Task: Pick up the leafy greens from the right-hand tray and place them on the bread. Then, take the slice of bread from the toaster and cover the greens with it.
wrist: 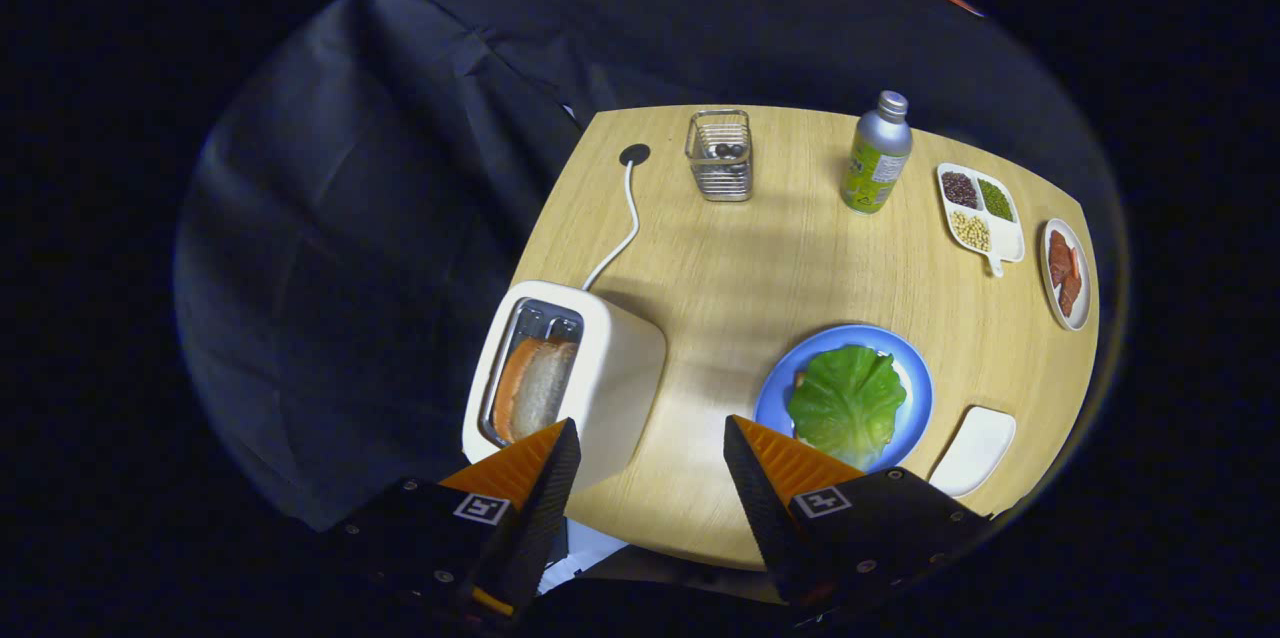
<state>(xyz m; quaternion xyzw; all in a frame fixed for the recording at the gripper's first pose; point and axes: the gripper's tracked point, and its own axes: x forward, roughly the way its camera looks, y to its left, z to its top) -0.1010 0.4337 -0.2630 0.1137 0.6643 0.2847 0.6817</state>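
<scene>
1. Gripper [650, 443] hangs above the near edge of the table [760, 258], its fingers spread wide apart and grasping nothing.
2. Toaster [565, 373], a smooth pale box with rounded corners, stands just ahead of the left finger, whose tip overlaps its near end. A bread slice [535, 388] stands upright in its metal-lined slot, with a brown crust and a pale face.
3. A white cord [622, 228] curves from the toaster to a dark round port [634, 155] in the light wood-grain tabletop.
4. Farther back stands a wire basket [720, 156], square, with small dark items inside.
5. Just ahead of the right finger lies a round blue plate [918, 388]. A crinkled green leaf [848, 403] rests on it, covering almost all of what is beneath; the finger's tip overlaps the plate's near rim.
6. A metal bottle [878, 153] with a green label stands beyond the plate.
7. Beside the plate lies a white tray [975, 450], smooth and rounded.
8. Farther right sit a divided dish [980, 208] of beans and an oval dish [1067, 275] of reddish pieces.
</scene>
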